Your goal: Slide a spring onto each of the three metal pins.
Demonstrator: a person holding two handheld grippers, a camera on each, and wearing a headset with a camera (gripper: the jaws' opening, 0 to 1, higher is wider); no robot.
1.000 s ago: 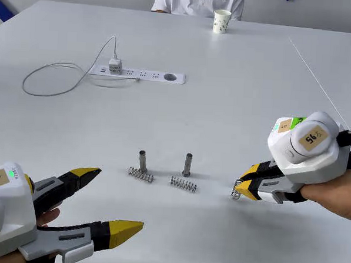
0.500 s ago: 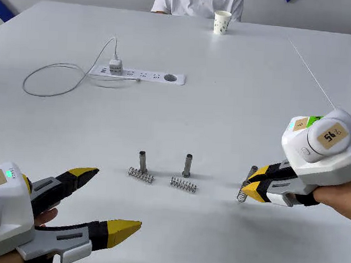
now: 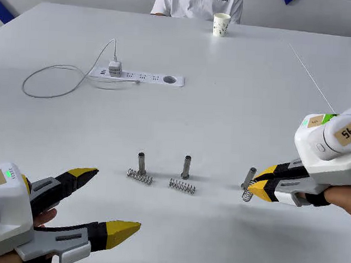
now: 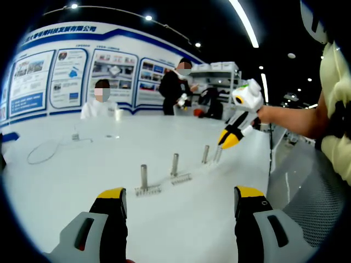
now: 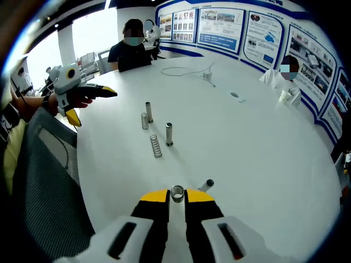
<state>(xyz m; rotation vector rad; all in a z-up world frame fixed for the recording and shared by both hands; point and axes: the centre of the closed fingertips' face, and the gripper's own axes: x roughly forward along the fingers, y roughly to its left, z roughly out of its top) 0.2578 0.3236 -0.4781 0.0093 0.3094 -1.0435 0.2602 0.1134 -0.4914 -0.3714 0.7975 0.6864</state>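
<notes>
Well, our right claw (image 3: 254,187) is pinched shut on one little spring (image 5: 176,193). We hold it by the very tips, so its round open end is free to go over a pin. At the right of the head view, that spring hangs just beside the third pin (image 3: 251,178), which stands up on the white table (image 3: 224,99). We think the spring is lower than the pin's top, but it is too small there to be sure.

Near the middle of that frame stand the left pin (image 3: 141,163) and the middle pin (image 3: 186,166). The left spring (image 3: 139,176) and the middle spring (image 3: 182,185) lie flat just in front of them, close by and easy to grab. Our left claw (image 3: 118,199) hangs wide open at the lower left, holding nothing. We guess it is ready to help.
</notes>
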